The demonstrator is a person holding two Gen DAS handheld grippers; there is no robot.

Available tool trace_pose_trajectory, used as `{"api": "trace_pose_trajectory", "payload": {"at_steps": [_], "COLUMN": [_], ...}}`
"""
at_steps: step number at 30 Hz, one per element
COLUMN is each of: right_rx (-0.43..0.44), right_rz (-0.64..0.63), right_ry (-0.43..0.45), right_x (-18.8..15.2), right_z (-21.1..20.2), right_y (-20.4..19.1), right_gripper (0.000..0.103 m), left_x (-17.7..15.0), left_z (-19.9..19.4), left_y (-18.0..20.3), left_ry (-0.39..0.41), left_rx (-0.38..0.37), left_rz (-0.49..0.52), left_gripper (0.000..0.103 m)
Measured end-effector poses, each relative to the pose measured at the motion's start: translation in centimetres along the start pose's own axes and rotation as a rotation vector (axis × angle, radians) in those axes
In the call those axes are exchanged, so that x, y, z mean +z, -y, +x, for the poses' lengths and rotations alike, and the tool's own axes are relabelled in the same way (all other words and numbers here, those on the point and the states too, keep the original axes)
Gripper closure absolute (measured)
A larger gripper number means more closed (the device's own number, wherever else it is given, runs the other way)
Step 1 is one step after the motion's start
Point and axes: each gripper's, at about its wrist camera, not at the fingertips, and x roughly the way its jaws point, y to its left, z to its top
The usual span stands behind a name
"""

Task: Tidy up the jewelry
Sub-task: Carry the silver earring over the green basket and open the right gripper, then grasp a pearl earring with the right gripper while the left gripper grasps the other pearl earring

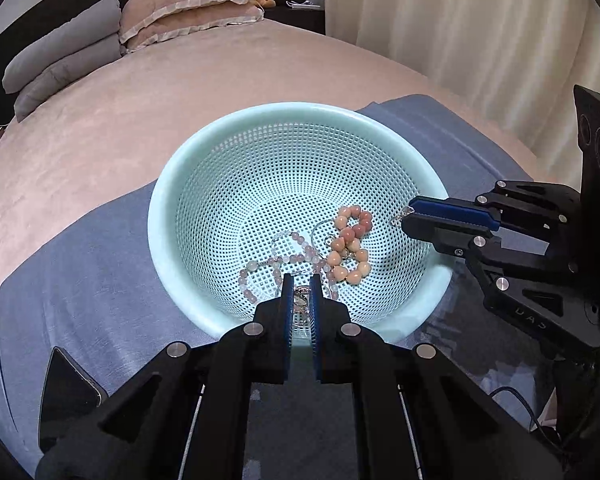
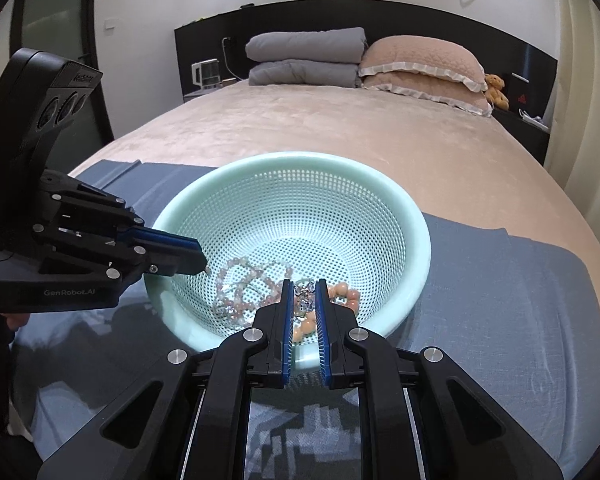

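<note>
Left wrist view, lower centre: left hand-held gripper [image 1: 301,280] narrowed on a small silvery piece [image 1: 300,300], low over the mint basket [image 1: 172,184]. Mid-frame: pale bead strand [image 1: 284,260] and peach bead bracelet [image 1: 350,246] lie inside. Right edge: right hand-held gripper [image 1: 407,212] pinches a silver clasp [image 1: 405,213]. Beyond: blue cloth [image 1: 80,272], bed [image 1: 140,100]. Likely mid-untangling; next, lift gently apart.

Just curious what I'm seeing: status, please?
Left gripper and right gripper each pinching a small silvery piece over the mint-green perforated plastic basket. Peach heart-bead bracelet and pale pink round-bead bracelet inside. Nothing blocking.
</note>
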Motion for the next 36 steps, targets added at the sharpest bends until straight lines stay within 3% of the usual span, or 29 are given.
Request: {"api": "trace_pose_trajectory", "payload": {"at_steps": [4,7,11,13,14,18,20,23,29,33,36], "right_rx": [-0.013,-0.020,-0.026,-0.029,-0.032,-0.035,-0.043,-0.057,-0.063,-0.002,0.073], "right_rz": [0.010,0.024,0.058,0.089,0.107,0.204,0.210,0.183,0.139,0.062,0.008], "right_ry": [0.008,0.019,0.058,0.076,0.082,0.064,0.052,0.037,0.039,0.012,-0.034], "right_x": [-0.1,0.1,0.0,-0.3,-0.5,-3.0,-4.6,-6.9,-9.7,-10.5,-10.7], "right_z": [-0.3,-0.6,-2.1,-3.1,-3.6,-5.1,-5.7,-7.1,-8.8,-8.3,-7.2], "right_y": [0.1,0.5,1.0,1.3,1.3,1.4,0.8,-0.6,-2.6,-4.5,-5.8], "right_gripper": [0.092,0.089,0.061,0.050,0.047,0.045,0.037,0.024,0.023,0.033,0.047], "left_x": [0.0,0.1,-0.3,-1.0,-1.5,-4.3,-5.8,-8.3,-12.9,-15.1,-16.3], "left_z": [-0.3,-1.1,-3.0,-4.4,-5.1,-8.0,-8.9,-9.5,-9.7,-9.1,-8.4], "left_y": [0.0,-0.3,-0.5,-0.3,-0.2,0.6,1.1,2.0,4.6,6.3,7.5], "left_ry": [0.014,0.041,0.103,0.143,0.161,0.221,0.233,0.212,0.167,0.109,0.082], "left_rx": [0.001,0.007,0.027,0.056,0.069,0.118,0.143,0.121,0.144,0.114,0.091], "left_rz": [-0.002,-0.020,-0.061,-0.096,-0.118,-0.190,-0.237,-0.274,-0.207,-0.100,-0.006], "left_gripper": [0.091,0.071,0.041,0.031,0.022,0.007,0.006,0.006,0.006,0.010,0.020]}}
